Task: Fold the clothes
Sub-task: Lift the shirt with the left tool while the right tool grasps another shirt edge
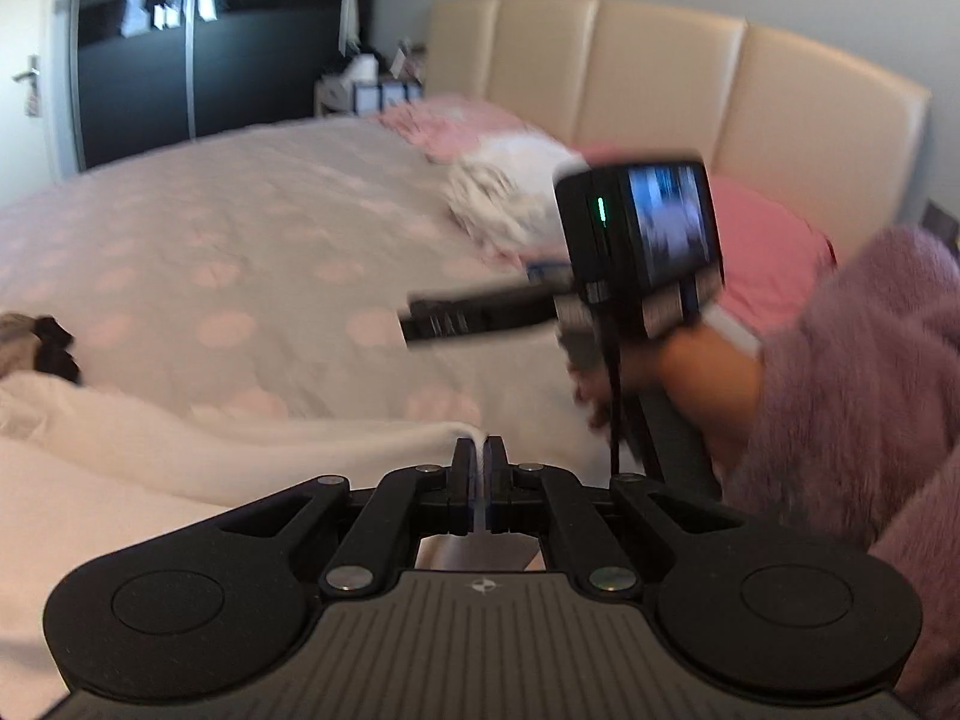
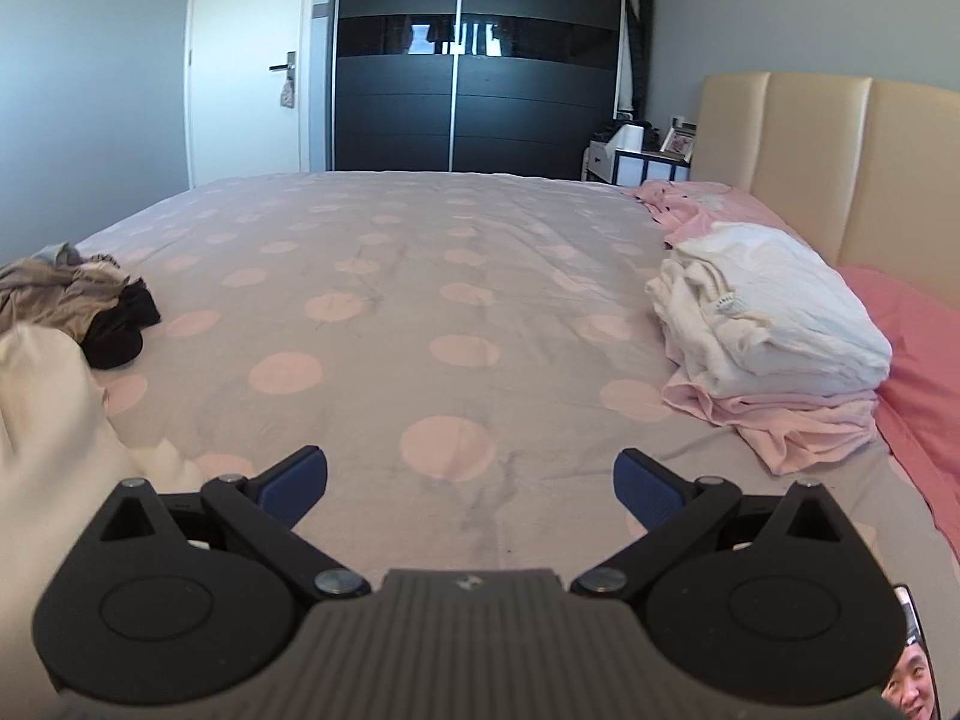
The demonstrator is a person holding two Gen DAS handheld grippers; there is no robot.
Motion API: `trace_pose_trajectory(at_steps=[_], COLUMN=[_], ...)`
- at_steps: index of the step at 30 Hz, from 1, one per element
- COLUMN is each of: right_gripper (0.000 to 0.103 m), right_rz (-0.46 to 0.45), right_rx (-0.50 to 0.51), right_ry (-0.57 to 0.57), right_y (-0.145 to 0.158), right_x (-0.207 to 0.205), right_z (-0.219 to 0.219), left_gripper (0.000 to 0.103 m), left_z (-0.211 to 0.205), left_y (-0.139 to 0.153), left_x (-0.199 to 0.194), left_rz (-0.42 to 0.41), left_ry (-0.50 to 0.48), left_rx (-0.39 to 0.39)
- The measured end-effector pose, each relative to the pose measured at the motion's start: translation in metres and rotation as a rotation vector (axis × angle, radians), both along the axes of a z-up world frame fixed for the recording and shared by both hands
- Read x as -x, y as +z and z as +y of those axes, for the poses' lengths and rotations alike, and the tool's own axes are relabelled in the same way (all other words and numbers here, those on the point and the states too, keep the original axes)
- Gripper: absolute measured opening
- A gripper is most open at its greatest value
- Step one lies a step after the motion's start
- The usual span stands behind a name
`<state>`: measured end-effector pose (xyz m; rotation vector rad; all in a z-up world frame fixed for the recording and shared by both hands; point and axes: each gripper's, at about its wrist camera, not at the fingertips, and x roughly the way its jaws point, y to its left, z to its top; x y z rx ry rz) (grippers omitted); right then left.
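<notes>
Left gripper (image 1: pixel 479 450) clamps a white cloth garment (image 1: pixel 252 450) on the grey pink-dotted bed cover (image 2: pixel 420 276); right gripper (image 2: pixel 471 480) stands apart, empty.

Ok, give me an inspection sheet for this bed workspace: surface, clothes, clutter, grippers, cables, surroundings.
Surface: grey bedspread with pink dots, mostly bare in the middle.
Job's things: white garment at the near left, one edge pinched; folded stack of white on pink by the headboard.
Clutter: crumpled grey and black clothes at the left edge; loose pink cloth near the pillow end.
Grippers: left gripper shut on the white garment; right gripper open, nothing between its fingers, above the bedspread.
Cables: a black cord hangs from the right-hand device.
Surroundings: dark wardrobe, white door, bedside table.
</notes>
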<state>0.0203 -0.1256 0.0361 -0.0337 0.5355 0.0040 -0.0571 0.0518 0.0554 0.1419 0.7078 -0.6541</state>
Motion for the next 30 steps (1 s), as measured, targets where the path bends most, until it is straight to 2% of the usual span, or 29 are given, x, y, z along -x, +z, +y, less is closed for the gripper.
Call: trace_pose_trajectory(at_steps=[2,4,7,10,11,13,14,15,18,22,25,28,30], right_gripper=[0.103,0.102,0.102,0.101,0.099,0.084,0.072,0.067,0.066,0.066,0.066,0.066,0.066], right_rz=[0.014,0.034,0.062,0.089,0.096,0.131,0.151,0.173,0.220,0.260,0.274,0.297,0.316], right_rx=[-0.020,-0.035,-0.045,-0.054,-0.051,-0.051,-0.052,-0.055,-0.065,-0.064,-0.074,-0.097,-0.108], right_ry=[0.011,0.043,0.097,0.146,0.161,0.211,0.237,0.261,0.323,0.406,0.463,0.511,0.538], right_y=[0.000,-0.002,-0.005,-0.008,-0.009,-0.013,-0.015,-0.018,-0.025,-0.035,-0.040,-0.046,-0.051], right_x=[0.000,-0.001,-0.007,-0.017,-0.021,-0.031,-0.037,-0.043,-0.060,-0.080,-0.093,-0.110,-0.122], right_z=[-0.002,0.000,0.008,0.018,0.022,0.031,0.035,0.039,0.048,0.062,0.069,0.077,0.083], left_gripper=[0.002,0.013,0.032,0.039,0.039,0.040,0.041,0.042,0.045,0.047,0.049,0.051,0.052], left_z=[0.002,0.004,0.014,0.034,0.042,0.061,0.070,0.079,0.109,0.156,0.185,0.208,0.219], left_y=[-0.006,-0.006,-0.002,0.005,0.008,0.012,0.014,0.016,0.012,-0.002,-0.015,-0.028,-0.040], left_x=[-0.004,-0.009,-0.012,-0.028,-0.036,-0.058,-0.070,-0.082,-0.124,-0.178,-0.212,-0.241,-0.257], left_rz=[0.035,0.057,0.046,0.023,0.013,-0.006,-0.014,-0.021,-0.036,-0.014,-0.016,0.015,0.064], left_ry=[0.001,0.001,0.013,0.075,0.103,0.175,0.209,0.243,0.336,0.481,0.550,0.585,0.581], left_rx=[-0.020,-0.045,-0.071,-0.117,-0.133,-0.162,-0.174,-0.186,-0.248,-0.266,-0.282,-0.279,-0.265])
